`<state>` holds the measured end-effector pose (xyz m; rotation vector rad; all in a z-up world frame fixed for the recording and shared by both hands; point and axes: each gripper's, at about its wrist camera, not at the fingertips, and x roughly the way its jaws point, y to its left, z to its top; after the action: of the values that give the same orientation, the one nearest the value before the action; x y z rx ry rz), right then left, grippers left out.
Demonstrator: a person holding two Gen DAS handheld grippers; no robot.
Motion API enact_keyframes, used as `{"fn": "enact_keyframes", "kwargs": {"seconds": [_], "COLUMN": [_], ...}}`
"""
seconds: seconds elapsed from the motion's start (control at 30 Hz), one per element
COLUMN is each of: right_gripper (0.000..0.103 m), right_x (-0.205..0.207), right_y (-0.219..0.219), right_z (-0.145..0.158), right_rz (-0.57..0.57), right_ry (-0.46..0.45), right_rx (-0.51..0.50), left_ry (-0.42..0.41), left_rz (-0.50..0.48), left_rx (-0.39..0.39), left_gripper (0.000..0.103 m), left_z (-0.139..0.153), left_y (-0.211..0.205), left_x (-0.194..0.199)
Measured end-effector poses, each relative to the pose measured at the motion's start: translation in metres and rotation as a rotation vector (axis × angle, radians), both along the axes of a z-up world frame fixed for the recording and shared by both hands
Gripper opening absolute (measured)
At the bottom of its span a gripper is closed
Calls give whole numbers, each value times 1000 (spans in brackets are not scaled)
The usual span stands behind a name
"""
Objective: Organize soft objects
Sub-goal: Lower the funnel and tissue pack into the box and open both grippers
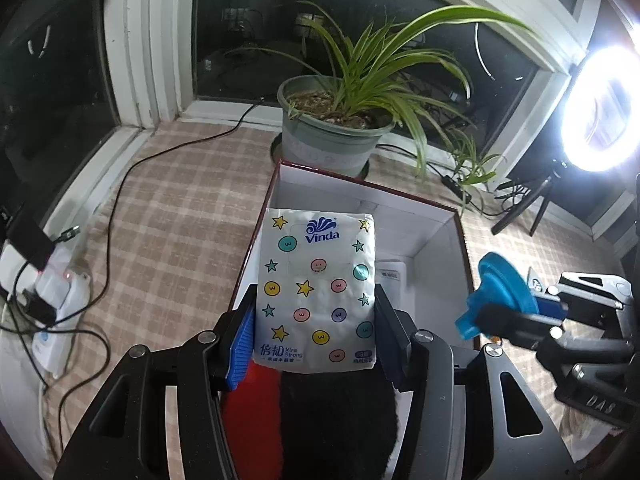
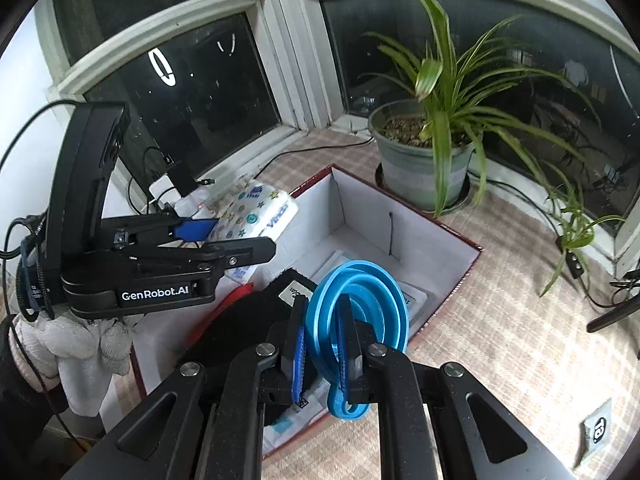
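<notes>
My left gripper (image 1: 316,320) is shut on a white Vinda tissue pack (image 1: 316,288) printed with stars and smiley faces, held above the left edge of an open box (image 1: 436,216) with white inside walls and a dark red rim. The pack also shows in the right wrist view (image 2: 256,216). My right gripper (image 2: 322,344) is shut on a blue collapsible silicone funnel (image 2: 360,296), held over the box (image 2: 440,256). The funnel shows at the right of the left wrist view (image 1: 500,292). A black fabric item (image 2: 248,320) and a red one (image 1: 252,412) lie inside the box.
A potted spider plant (image 1: 332,136) stands behind the box on the checked cloth (image 1: 180,216). Cables and a white power strip with chargers (image 1: 60,292) lie at the left. A bright ring light (image 1: 600,108) on a tripod stands at the right. Windows run behind.
</notes>
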<state>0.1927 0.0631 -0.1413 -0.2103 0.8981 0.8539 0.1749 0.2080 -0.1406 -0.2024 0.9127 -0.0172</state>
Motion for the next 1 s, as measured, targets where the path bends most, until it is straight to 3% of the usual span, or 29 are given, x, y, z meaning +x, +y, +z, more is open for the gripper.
{"fn": "enact_keyframes", "kwargs": {"seconds": [0.43, 0.47, 0.53, 0.6, 1.0], "right_gripper": [14, 16, 37, 48, 53], "right_x": [9, 8, 8, 6, -10], "right_y": [11, 12, 12, 11, 4], "right_z": [-16, -16, -15, -12, 0], "right_rz": [23, 22, 24, 23, 24], "right_ry": [16, 11, 8, -18, -92], "right_rx": [-26, -27, -27, -21, -42], "left_ry": [45, 47, 50, 48, 32], "left_rz": [-7, -6, -7, -6, 26], "left_rx": [0, 0, 3, 7, 16], "left_gripper": [52, 52, 54, 54, 54], "left_z": [-13, -13, -13, -12, -7], "left_y": [-4, -4, -5, -4, 2], "left_x": [23, 24, 26, 27, 15]}}
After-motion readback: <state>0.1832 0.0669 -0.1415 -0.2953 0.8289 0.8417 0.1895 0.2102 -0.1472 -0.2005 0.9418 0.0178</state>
